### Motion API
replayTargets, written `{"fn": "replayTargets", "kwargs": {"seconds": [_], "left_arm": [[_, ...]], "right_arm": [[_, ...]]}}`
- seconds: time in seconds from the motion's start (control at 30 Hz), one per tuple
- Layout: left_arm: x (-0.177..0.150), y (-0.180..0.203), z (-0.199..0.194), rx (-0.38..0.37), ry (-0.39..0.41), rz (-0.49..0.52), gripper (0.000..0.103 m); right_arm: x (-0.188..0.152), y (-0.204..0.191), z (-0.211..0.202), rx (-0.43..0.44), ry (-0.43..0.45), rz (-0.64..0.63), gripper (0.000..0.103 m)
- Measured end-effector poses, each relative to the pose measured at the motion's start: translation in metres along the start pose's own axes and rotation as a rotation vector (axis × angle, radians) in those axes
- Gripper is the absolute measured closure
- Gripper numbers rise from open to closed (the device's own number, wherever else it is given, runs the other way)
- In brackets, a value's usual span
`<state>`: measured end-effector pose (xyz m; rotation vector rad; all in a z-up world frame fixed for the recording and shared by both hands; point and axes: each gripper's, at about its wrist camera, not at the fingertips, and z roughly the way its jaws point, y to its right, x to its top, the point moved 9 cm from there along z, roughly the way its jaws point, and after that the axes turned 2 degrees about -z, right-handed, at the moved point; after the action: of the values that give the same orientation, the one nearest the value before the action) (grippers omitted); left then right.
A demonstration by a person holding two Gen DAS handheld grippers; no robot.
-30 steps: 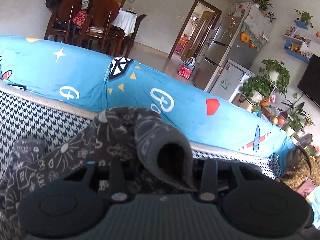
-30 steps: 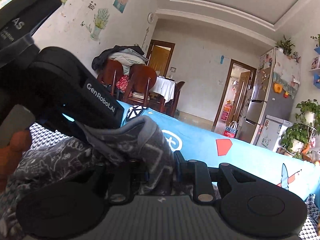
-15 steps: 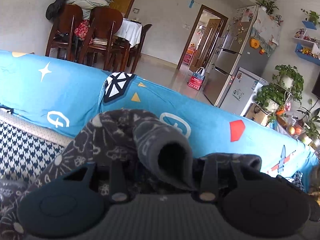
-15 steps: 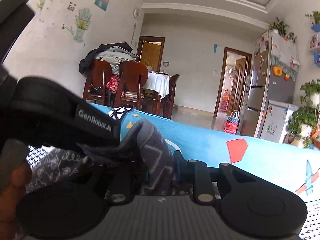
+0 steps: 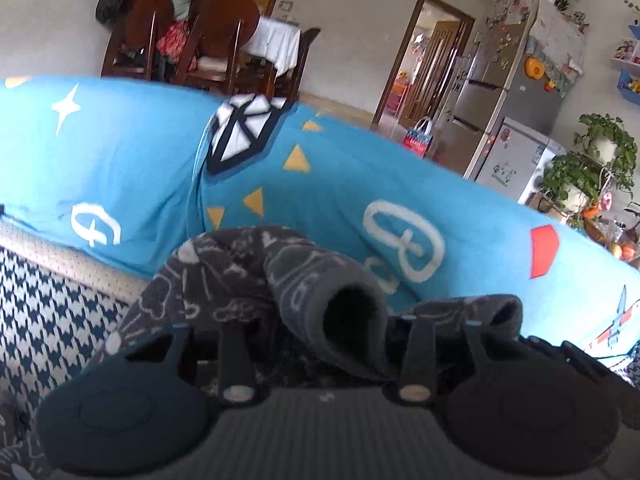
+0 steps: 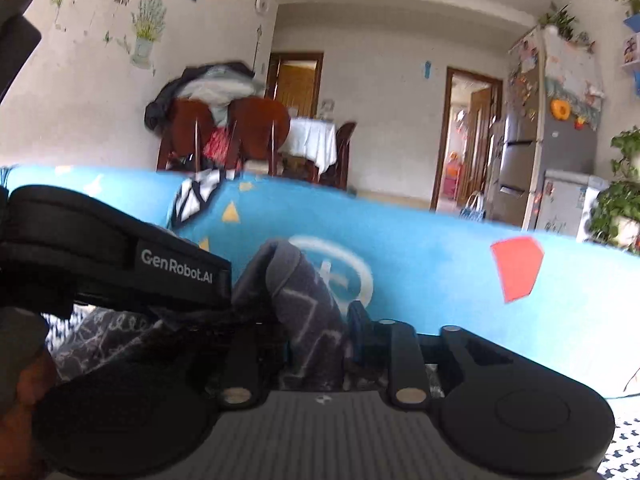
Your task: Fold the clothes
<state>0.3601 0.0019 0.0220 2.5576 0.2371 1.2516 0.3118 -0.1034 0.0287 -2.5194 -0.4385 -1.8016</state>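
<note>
Behind, your blue sofa cover [image 5: 360, 184]; both your left gripper [image 5: 328, 332] and right gripper [image 6: 320, 340] are loosening around the gray patterned cloth [image 5: 248, 280], still bunched between their fingers.

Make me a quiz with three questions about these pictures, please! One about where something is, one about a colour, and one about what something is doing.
1. Where are the wooden chairs?
A. behind the blue sofa back
B. on top of the fridge
C. under the grey cloth

2. What colour is the sofa cover?
A. pink
B. bright blue
C. brown

3. What is between the fingers of the left gripper?
A. nothing
B. a plant pot
C. a bunched fold of the grey patterned cloth

Answers:
1 A, the chairs stand past the sofa's top edge by the table.
2 B, it is blue with white, yellow and red shapes.
3 C, the fold rises from between the fingers, whose jaws are opening.
</note>
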Motion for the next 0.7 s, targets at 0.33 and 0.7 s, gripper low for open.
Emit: {"fn": "replayTargets", "kwargs": {"seconds": [0.33,0.7], "left_arm": [[0.009,-0.015,-0.011,0.002,0.028,-0.024,0.004],[0.003,0.020,-0.078,0.000,0.071,0.114,0.000]], "right_arm": [[0.015,0.035,-0.016,0.055,-0.018,0.078,0.032],[0.005,0.098,-0.064,-0.037,-0.055,0.203,0.030]]}}
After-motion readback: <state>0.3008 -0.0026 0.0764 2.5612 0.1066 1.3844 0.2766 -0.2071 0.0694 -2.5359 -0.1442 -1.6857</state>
